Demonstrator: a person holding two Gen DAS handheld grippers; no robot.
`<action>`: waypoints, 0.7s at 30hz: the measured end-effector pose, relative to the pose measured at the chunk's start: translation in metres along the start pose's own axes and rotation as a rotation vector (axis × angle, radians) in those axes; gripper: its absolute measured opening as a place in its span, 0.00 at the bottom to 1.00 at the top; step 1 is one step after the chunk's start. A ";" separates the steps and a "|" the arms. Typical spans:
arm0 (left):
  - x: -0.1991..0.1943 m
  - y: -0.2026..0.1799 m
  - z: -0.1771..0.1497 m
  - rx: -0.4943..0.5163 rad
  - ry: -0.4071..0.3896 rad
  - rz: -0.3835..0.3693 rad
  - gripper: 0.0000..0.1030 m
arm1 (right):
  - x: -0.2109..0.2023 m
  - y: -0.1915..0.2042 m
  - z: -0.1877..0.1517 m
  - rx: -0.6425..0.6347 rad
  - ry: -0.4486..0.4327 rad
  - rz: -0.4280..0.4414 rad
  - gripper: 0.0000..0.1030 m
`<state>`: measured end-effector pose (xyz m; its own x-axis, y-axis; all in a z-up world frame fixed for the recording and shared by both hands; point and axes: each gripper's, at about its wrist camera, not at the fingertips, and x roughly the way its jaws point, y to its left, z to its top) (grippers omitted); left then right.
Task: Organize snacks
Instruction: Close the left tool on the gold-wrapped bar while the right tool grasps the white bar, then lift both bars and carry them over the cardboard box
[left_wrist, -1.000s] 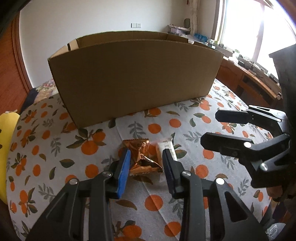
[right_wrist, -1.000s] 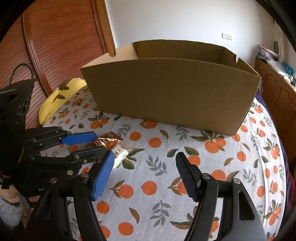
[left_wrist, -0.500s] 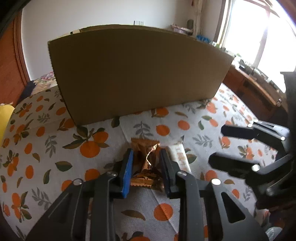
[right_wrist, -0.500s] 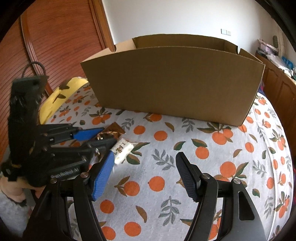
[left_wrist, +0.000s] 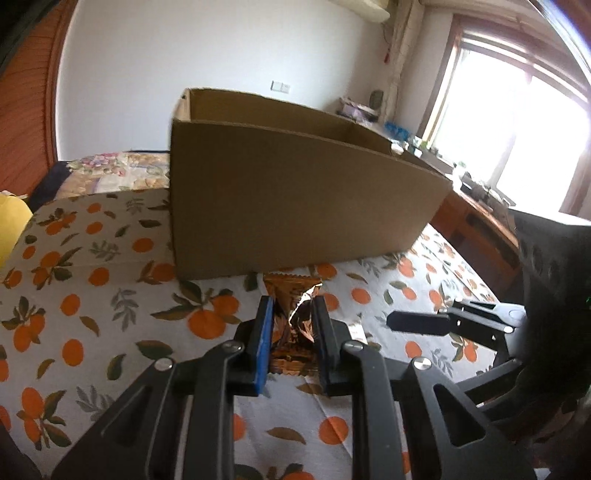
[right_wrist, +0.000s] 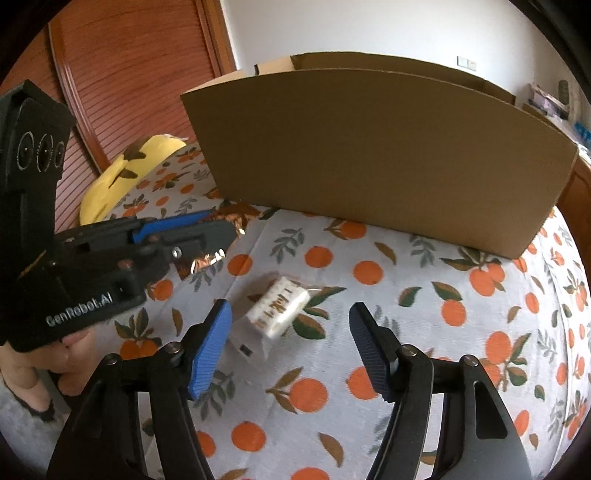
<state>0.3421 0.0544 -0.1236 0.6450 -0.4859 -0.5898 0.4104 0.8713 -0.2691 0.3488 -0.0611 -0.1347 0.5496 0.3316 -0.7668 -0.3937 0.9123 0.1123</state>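
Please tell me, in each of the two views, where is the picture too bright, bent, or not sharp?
Left wrist view: the window is blown out white, and the cardboard box bulges from fisheye bending. Right wrist view: light is even, the white snack packet is slightly blurred, and the box's top edge curves strongly.

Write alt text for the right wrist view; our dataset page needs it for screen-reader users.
The open right gripper hovers over a white wrapped snack lying on an orange-print tablecloth. To its left, the left gripper is shut on a shiny brown snack packet, with a cardboard box behind.
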 end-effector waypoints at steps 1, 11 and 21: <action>-0.001 0.000 0.000 0.001 -0.006 0.005 0.18 | 0.001 0.001 0.001 -0.001 0.001 -0.001 0.64; -0.002 0.005 0.001 -0.022 -0.042 0.018 0.18 | 0.019 0.008 0.008 -0.007 0.033 -0.040 0.50; -0.003 -0.002 -0.001 0.005 -0.046 0.042 0.18 | 0.007 0.001 -0.001 -0.029 0.040 -0.067 0.21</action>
<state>0.3388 0.0541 -0.1219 0.6907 -0.4512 -0.5652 0.3851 0.8909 -0.2407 0.3515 -0.0578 -0.1404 0.5454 0.2597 -0.7969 -0.3790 0.9245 0.0419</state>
